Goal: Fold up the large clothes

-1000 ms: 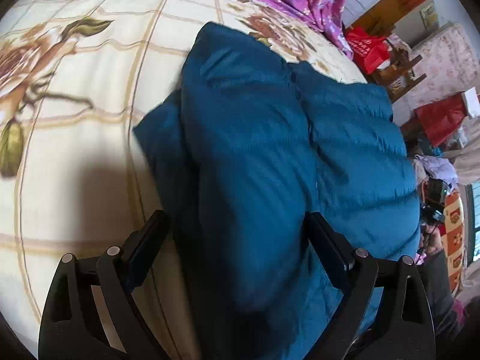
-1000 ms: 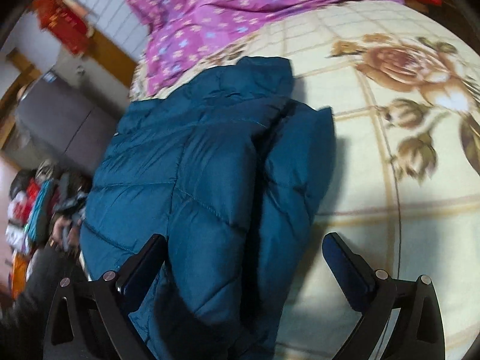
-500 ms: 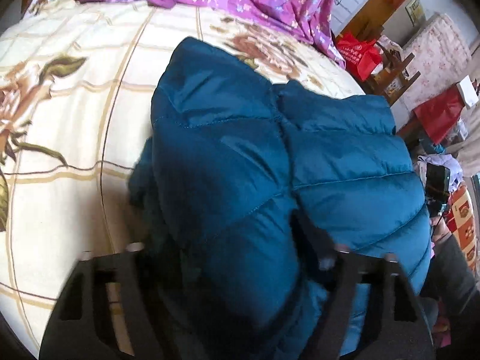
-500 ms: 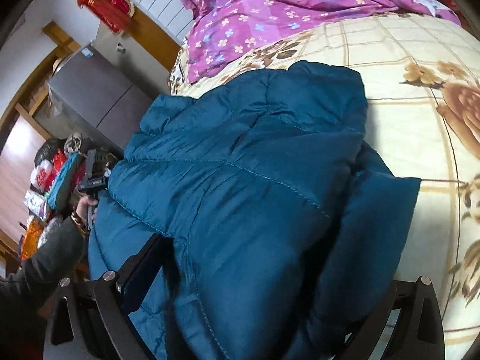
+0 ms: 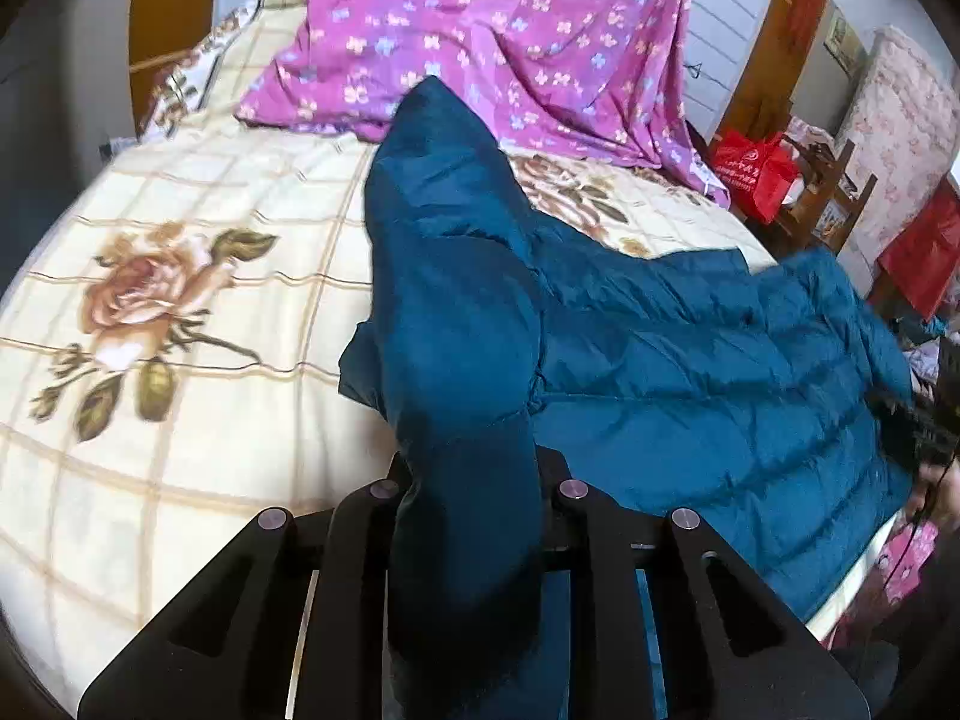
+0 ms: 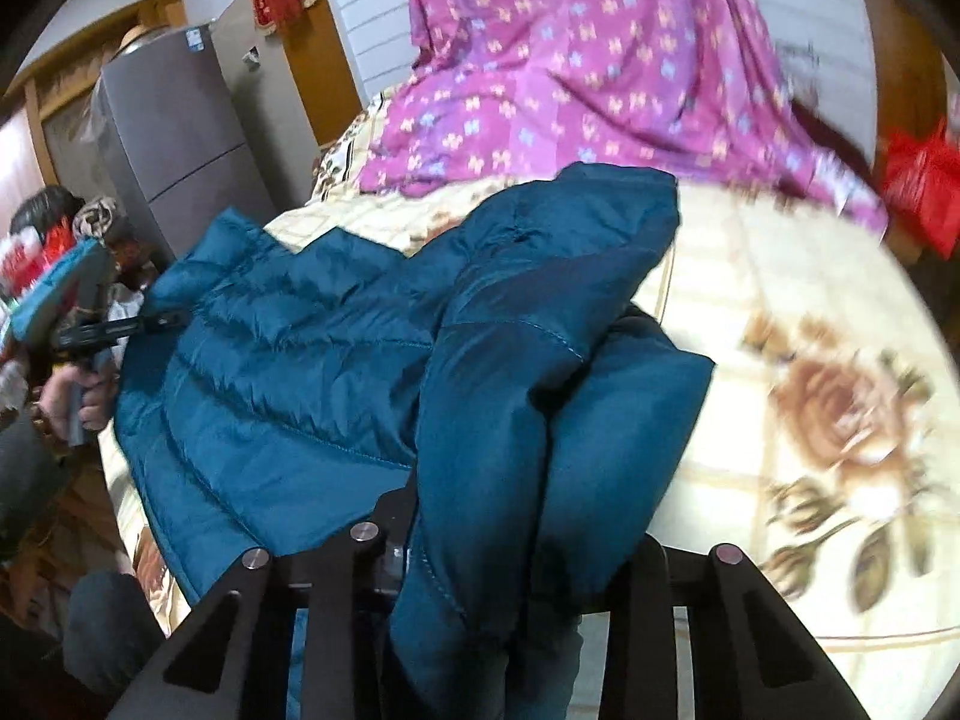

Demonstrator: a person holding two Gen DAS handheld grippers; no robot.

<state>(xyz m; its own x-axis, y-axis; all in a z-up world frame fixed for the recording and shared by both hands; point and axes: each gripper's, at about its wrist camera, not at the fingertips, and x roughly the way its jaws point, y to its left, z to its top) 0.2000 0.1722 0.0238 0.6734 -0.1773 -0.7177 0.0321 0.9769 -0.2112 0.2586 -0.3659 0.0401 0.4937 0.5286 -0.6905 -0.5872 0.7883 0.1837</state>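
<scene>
A teal quilted down jacket (image 5: 660,360) lies across the cream rose-print bedcover (image 5: 180,450). My left gripper (image 5: 474,468) is closing on a thick fold at one end of it, and the cloth fills the gap between the fingers and rises off the bed. In the right wrist view the jacket (image 6: 300,372) stretches away to the left. My right gripper (image 6: 528,516) is closing on a bunched fold at the other end, lifted the same way. The left gripper (image 6: 108,324) shows at the jacket's far edge, held by a hand.
A purple flowered sheet (image 5: 510,42) is heaped at the head of the bed. A red bag (image 5: 750,168) and a wooden chair (image 5: 834,186) stand beside the bed. A grey fridge (image 6: 174,138) and piled items stand off the other side.
Both grippers went from wide open around the jacket's ends to closed on folds of it. Both have risen, lifting the jacket's ends off the bedcover.
</scene>
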